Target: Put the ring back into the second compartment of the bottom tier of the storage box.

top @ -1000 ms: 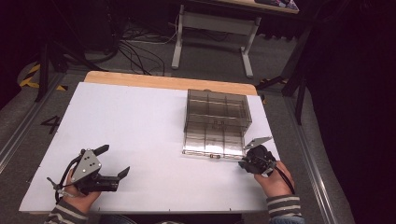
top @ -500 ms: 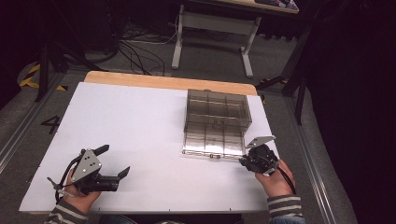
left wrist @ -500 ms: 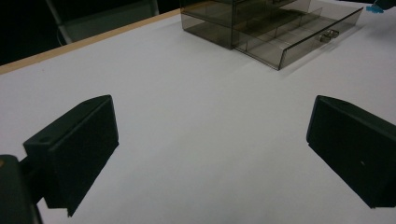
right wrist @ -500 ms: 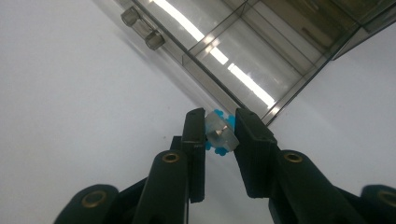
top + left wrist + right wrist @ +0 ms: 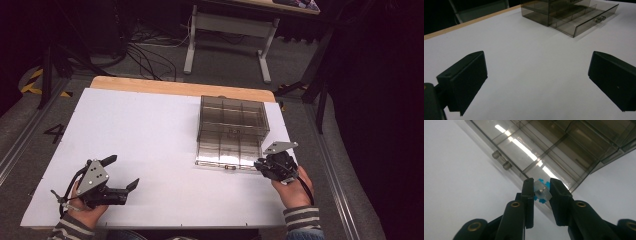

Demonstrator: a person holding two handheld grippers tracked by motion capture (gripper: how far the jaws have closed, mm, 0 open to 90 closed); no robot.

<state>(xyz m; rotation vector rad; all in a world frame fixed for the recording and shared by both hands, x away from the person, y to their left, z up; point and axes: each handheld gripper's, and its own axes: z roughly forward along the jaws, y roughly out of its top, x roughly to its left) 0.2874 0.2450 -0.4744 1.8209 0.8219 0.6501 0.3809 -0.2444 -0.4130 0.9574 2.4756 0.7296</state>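
A smoky clear plastic drawer box [image 5: 232, 120] stands on the white table at the right, its lowest drawer [image 5: 227, 152] pulled out toward me. My right gripper [image 5: 261, 166] hovers at that drawer's front right corner. In the right gripper view its jaws are shut on a small clear and blue plastic piece [image 5: 541, 190], held just above the drawer's front wall [image 5: 519, 171] near the small knob [image 5: 501, 161]. My left gripper [image 5: 121, 172] rests at the table's near left, jaws wide apart with nothing between them; the left gripper view shows the drawer box [image 5: 571, 15] far off.
The white board [image 5: 150, 135] covers the table, with a wooden strip [image 5: 175, 87] along its far edge. Beyond it stand a metal table frame [image 5: 225, 35] and cables on the floor. A bare stretch of board lies between the two grippers.
The right gripper has shifted slightly toward the drawer's front right corner. The left gripper has stayed where it was.
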